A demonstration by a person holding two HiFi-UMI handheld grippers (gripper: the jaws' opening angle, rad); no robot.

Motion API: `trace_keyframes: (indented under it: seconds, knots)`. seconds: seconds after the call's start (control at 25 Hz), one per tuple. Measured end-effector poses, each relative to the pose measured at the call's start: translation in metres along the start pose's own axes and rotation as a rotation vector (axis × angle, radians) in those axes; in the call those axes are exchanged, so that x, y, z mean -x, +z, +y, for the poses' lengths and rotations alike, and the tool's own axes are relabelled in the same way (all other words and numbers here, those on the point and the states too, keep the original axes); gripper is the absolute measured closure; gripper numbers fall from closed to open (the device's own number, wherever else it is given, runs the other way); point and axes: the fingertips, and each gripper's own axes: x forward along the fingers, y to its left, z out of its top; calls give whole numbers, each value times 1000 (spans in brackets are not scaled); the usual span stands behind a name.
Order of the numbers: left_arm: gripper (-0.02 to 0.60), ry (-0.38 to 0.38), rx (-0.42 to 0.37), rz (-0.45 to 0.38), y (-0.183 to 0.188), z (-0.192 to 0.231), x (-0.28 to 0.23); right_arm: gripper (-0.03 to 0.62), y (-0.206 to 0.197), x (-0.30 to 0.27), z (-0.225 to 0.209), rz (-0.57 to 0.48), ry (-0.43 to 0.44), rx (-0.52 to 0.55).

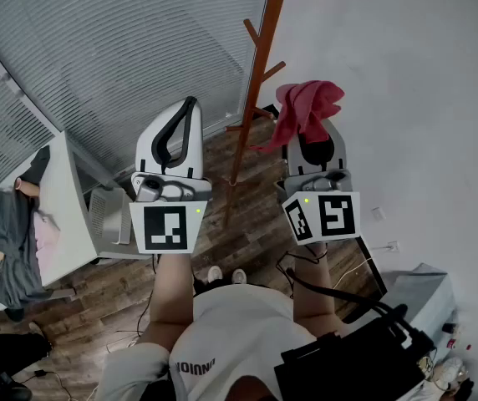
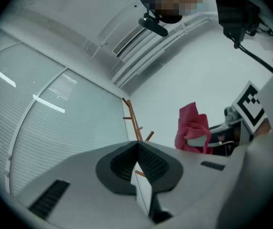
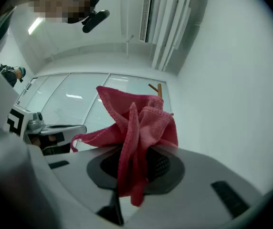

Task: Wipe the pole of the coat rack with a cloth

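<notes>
White wall (image 1: 414, 73) and blinds (image 1: 122, 40) are filling the background, the stiff pole (image 1: 252, 98) is standing upper centre, the left gripper (image 1: 190, 107) is hanging closed and empty, and the right gripper (image 3: 136, 154) is clamping the soft, light cloth (image 1: 307, 105) by its bunched middle beside it.

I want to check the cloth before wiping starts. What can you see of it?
The cloth is pink-red and soft, with a fine woven texture and a stitched hem. It is crumpled and clamped between the jaws of the right gripper, with folds sticking up and one end hanging below. It is held in the air beside the coat rack pole, apparently not touching it.
</notes>
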Motion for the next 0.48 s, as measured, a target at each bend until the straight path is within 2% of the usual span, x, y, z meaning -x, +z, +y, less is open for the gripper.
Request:
trace_keyframes:
  seconds: [0.48]
  knots:
    - [583, -10, 31, -2, -2, -1, 2, 510, -1, 3, 5, 6, -4, 3]
